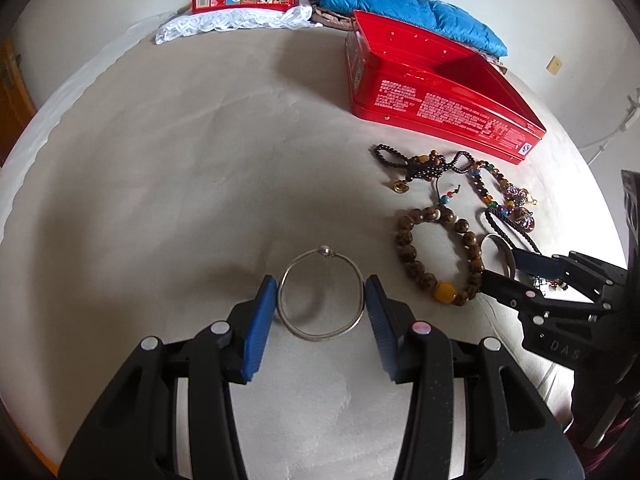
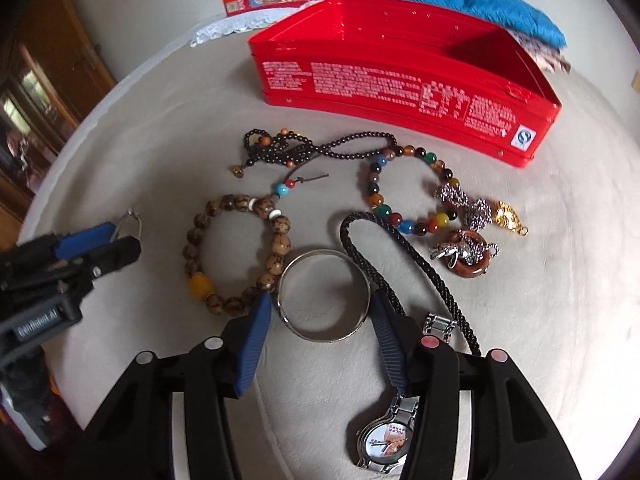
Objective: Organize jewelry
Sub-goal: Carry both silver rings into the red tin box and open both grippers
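My left gripper (image 1: 321, 306) brackets the thin bangle (image 1: 321, 295), pads at its rim, not clearly clamped. My right gripper (image 2: 324, 308) brackets the wide band (image 2: 325, 295) likewise. Both rings lie flat on the cloth (image 1: 160, 160). Step in hand, as I judge it: grasping. Next: squeeze, lift, carry to the open red tin (image 2: 400, 80) ahead. Rings have no long axis; the bangle's clasp bead (image 1: 325, 251) points away.
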`<state>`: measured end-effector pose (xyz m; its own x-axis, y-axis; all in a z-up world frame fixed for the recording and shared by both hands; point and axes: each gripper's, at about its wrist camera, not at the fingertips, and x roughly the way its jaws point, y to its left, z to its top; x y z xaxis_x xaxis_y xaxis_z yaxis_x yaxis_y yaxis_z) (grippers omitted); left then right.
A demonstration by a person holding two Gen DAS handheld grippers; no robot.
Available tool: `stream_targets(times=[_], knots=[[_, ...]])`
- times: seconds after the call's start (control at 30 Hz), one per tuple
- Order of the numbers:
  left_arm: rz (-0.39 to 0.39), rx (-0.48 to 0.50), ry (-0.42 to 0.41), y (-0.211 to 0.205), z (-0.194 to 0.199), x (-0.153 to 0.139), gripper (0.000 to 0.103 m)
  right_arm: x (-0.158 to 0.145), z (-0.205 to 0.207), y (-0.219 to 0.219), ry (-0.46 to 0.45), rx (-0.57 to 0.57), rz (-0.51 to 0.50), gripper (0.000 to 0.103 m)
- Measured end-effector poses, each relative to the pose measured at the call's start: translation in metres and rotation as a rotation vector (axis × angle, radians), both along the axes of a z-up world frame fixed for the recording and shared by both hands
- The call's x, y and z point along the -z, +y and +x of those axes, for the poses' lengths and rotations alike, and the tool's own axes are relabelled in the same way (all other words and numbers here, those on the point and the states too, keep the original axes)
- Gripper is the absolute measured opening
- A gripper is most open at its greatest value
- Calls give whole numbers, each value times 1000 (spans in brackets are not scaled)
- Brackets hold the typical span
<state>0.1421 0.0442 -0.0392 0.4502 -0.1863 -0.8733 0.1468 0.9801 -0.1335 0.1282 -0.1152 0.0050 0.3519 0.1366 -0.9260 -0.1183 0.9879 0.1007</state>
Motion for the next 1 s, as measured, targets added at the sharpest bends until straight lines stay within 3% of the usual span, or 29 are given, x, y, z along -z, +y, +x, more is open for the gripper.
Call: stream_targets(times=[0.33, 0.57, 0.83, 1.0], knots=[[8, 0, -22, 0, -5, -5, 45, -13, -32, -9, -31, -6, 53, 49], [1, 48, -48, -18, -3, -22, 45, -53, -26, -40, -128, 30, 91, 49], [-50, 107, -191, -54, 46, -83, 45, -97, 50, -85, -265, 104, 117, 49], [-85, 111, -174, -80, 118, -91, 45, -88, 114, -105, -219, 106, 159, 49]])
